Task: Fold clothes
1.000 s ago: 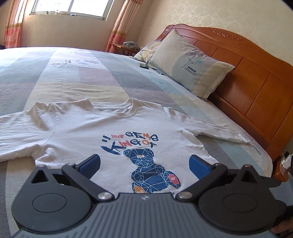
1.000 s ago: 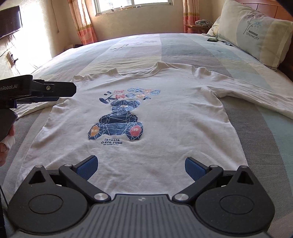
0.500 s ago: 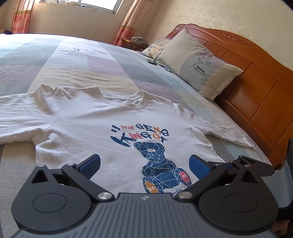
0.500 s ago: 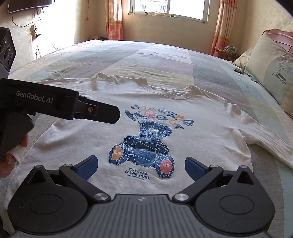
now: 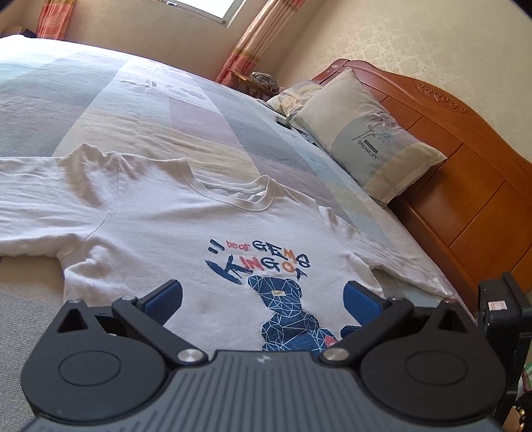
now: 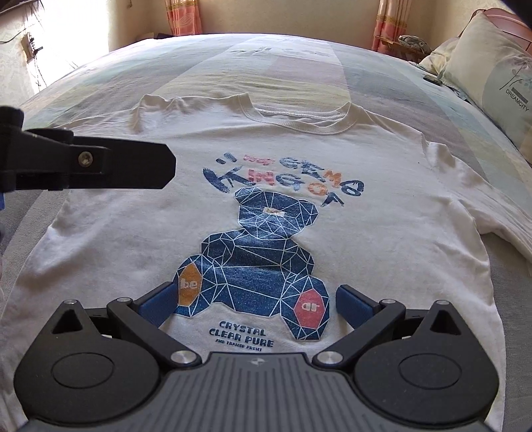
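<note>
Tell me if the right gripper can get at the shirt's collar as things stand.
Probably yes: the right gripper, open, hangs over the white shirt, and nothing lies between it and the collar.

White long-sleeved shirt (image 6: 382,232), blue geometric bear print, spread flat face-up on bed, sleeves outstretched

The bed (image 5: 139,109) carries a pastel patchwork bedspread. A pillow (image 5: 369,136) printed "DREAMCITY" leans against the orange wooden headboard (image 5: 465,186). Striped pink curtains (image 6: 184,16) hang beside the window (image 5: 206,8). A nightstand (image 6: 395,43) stands behind the bed.
</note>
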`<action>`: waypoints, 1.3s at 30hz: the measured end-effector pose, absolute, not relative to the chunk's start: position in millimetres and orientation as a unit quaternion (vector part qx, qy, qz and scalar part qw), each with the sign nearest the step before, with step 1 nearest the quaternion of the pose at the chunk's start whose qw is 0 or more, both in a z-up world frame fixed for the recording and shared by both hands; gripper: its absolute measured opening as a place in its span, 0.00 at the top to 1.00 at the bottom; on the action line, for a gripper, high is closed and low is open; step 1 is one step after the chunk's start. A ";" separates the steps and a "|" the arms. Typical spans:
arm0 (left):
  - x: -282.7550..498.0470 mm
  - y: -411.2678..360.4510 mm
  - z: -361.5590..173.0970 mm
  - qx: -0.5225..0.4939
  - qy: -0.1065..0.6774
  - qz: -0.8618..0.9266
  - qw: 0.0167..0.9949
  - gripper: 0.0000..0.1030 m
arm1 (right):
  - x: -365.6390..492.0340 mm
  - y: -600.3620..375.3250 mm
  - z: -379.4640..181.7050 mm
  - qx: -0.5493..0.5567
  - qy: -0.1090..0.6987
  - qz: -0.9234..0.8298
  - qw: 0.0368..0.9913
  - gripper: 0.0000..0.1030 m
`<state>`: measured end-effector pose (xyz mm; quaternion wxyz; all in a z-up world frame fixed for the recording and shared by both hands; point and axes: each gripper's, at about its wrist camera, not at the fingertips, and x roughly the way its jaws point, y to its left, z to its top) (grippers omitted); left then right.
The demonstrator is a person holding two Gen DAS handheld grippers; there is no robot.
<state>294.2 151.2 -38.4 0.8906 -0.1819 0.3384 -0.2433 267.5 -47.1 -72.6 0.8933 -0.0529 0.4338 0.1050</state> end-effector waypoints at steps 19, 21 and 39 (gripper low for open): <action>329.9 435.6 -75.7 -0.135 0.371 0.084 0.915 0.01 | 177.4 -17.7 -0.9 -0.082 0.414 0.223 0.879 0.00; 315.8 453.2 -80.0 -0.126 0.350 0.081 0.925 0.01 | 175.6 -19.2 3.0 -0.091 0.409 0.220 0.881 0.00; 340.4 465.9 -56.3 -0.097 0.365 0.145 0.914 0.01 | 183.1 -14.7 -0.9 -0.099 0.411 0.212 0.881 0.00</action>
